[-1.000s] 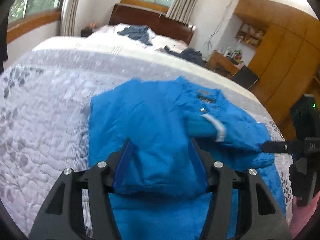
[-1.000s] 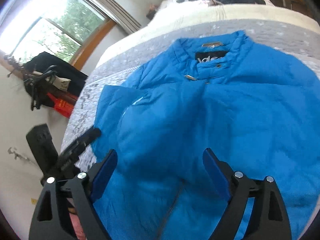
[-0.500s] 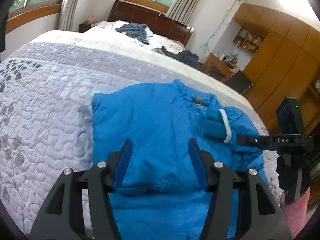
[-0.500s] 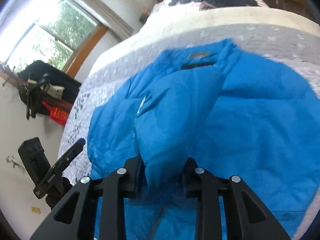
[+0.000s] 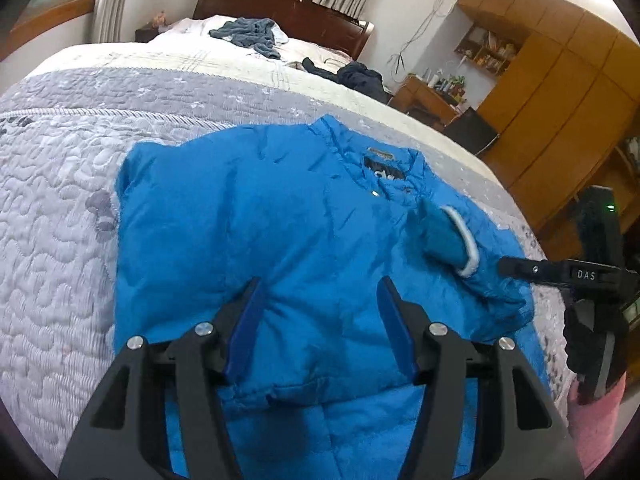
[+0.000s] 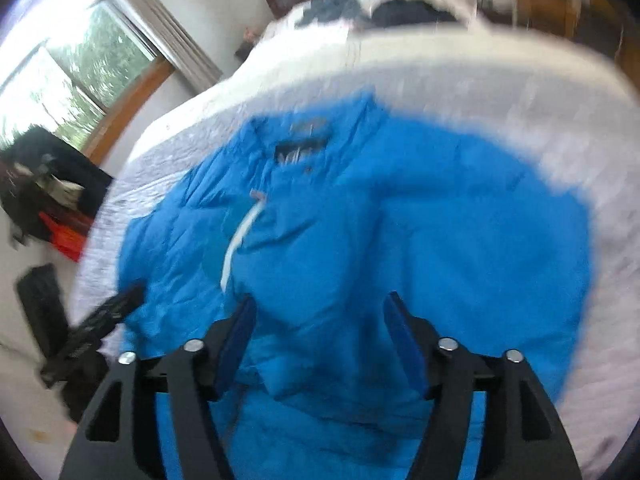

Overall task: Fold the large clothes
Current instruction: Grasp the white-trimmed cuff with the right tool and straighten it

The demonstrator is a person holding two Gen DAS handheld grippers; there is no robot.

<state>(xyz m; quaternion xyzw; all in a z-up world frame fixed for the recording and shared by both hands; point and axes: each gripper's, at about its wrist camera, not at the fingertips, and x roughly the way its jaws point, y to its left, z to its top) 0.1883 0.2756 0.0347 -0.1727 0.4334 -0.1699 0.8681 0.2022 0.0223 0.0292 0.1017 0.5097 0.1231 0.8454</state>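
Bed (image 5: 60, 240) carries the jacket (image 5: 280, 220), spread flat, long axis 12 to 6, collar at 12, hem at 6 under both tools. Right sleeve lies folded across the chest, cuff (image 5: 466, 240) at 2 from left tool (image 5: 318, 322). Left tool spread, empty, over the lower chest. Right tool (image 6: 320, 326) spread, empty, sleeve just ahead; view blurred. Left tool likely nearer the unfolded left side, at 10.
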